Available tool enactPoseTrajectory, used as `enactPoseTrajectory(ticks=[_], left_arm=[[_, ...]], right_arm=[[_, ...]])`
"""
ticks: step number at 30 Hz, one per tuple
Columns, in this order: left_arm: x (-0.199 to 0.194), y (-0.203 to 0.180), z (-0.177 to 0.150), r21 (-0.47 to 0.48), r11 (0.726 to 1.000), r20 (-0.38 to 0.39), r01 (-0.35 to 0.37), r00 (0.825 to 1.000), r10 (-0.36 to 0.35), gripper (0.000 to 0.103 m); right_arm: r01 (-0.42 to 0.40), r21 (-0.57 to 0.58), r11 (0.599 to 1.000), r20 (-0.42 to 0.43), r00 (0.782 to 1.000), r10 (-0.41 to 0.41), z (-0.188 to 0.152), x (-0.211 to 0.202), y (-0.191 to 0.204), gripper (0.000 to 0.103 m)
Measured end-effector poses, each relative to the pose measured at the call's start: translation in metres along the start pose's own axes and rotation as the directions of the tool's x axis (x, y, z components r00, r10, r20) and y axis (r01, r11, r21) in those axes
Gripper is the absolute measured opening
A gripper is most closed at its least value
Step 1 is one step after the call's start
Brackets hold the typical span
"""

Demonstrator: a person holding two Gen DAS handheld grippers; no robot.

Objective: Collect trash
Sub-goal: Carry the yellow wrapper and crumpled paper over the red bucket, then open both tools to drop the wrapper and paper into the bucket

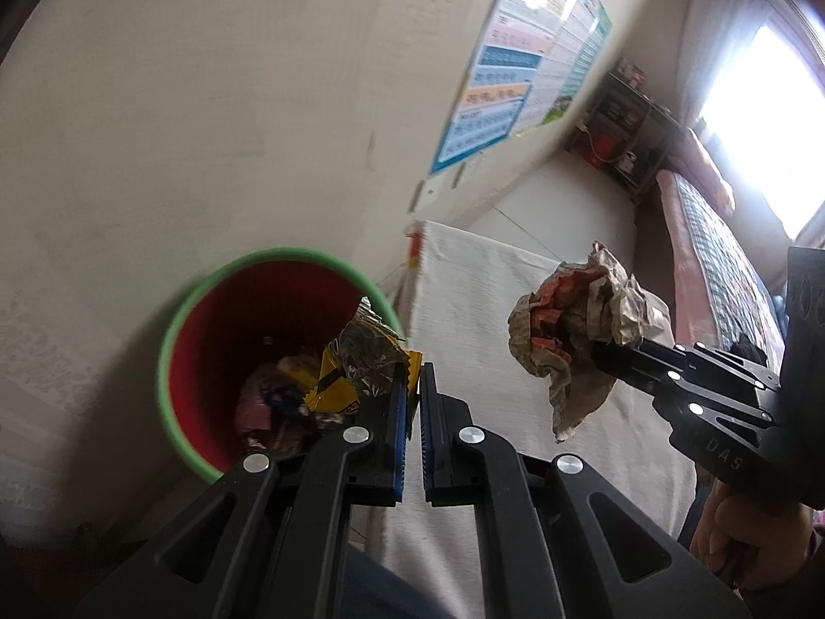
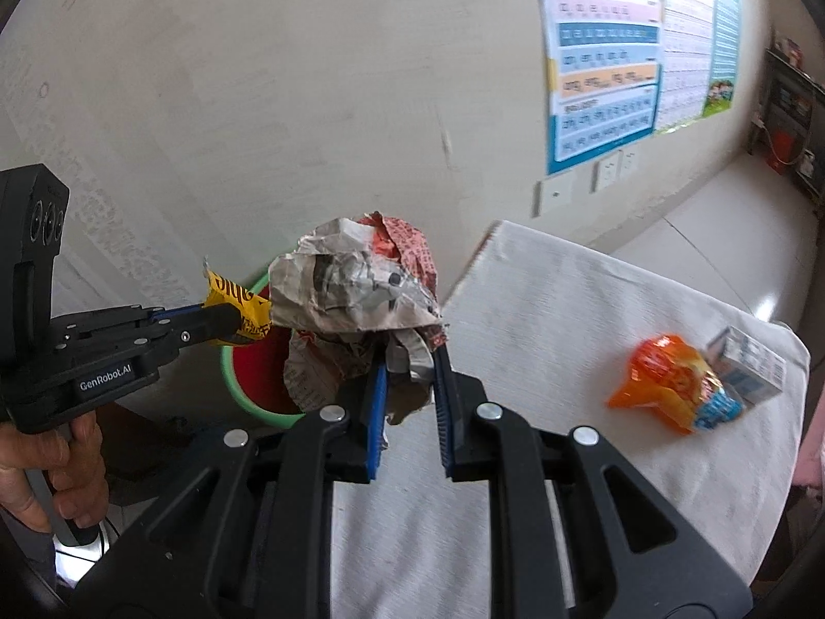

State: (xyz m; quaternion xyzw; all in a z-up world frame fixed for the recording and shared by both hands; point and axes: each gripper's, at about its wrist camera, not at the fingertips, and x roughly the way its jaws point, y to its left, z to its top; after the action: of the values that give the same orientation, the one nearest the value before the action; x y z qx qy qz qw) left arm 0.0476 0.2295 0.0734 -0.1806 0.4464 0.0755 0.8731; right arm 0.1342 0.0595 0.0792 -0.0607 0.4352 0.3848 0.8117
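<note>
A green bin with a red inside stands on the floor against the wall; several wrappers lie in its bottom. My left gripper is shut on a yellow foil wrapper that hangs over the bin's right rim. In the right wrist view that wrapper shows in the left gripper over the bin. My right gripper is shut on a crumpled newspaper ball, held over the table's left edge beside the bin. From the left wrist view the newspaper ball hangs in the right gripper.
A table with a white cloth stands right of the bin. An orange snack bag and a small carton lie at its right end. Posters hang on the wall. A bed and a shelf are further back.
</note>
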Motion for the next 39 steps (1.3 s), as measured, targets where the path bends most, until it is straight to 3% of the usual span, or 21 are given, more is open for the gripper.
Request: enactPoseTrajectory(ticks=[13,21,32,33,34,35,37,39], left_arm=[[-0.013,0.062,0.004,-0.111,0.994,0.036,-0.002,0.999,0.006,0.002],[-0.007,0.098,0.005,-0.166,0.986,0.029,0.011,1.000,-0.006,0.004],[0.001,0.115,0.009,-0.176,0.984,0.020,0.033,0.999,-0.030,0.005],[0.001,0.114,0.011,-0.174,0.984,0.020,0.035,0.999,-0.032,0.009],[0.000,0.114,0.011,-0.174,0.984,0.022,0.034,0.999,-0.031,0.028],[-0.002,0.114,0.011,-0.178,0.984,0.030,0.031,0.999,-0.026,0.057],[-0.008,0.115,0.012,-0.193,0.980,0.061,0.036,0.998,-0.025,0.078],[-0.010,0.114,0.012,-0.203,0.978,0.069,0.046,0.997,-0.032,0.082]], right_arm=[[-0.059,-0.086,0.995,-0.032,0.998,0.057,0.030,0.041,0.060,0.017],[-0.068,-0.103,0.992,-0.066,0.996,0.061,0.041,0.074,0.079,0.018],[-0.055,-0.099,0.994,-0.101,0.994,0.045,0.043,0.104,0.082,0.020],[-0.054,-0.099,0.994,-0.103,0.994,0.044,0.043,0.104,0.082,0.023],[-0.054,-0.098,0.994,-0.109,0.993,0.043,0.043,0.106,0.082,0.027],[-0.050,-0.095,0.994,-0.114,0.993,0.039,0.043,0.107,0.081,0.038],[-0.037,-0.088,0.995,-0.104,0.994,0.028,0.042,0.104,0.078,0.047],[-0.030,-0.080,0.996,-0.105,0.994,0.021,0.041,0.103,0.076,0.056]])
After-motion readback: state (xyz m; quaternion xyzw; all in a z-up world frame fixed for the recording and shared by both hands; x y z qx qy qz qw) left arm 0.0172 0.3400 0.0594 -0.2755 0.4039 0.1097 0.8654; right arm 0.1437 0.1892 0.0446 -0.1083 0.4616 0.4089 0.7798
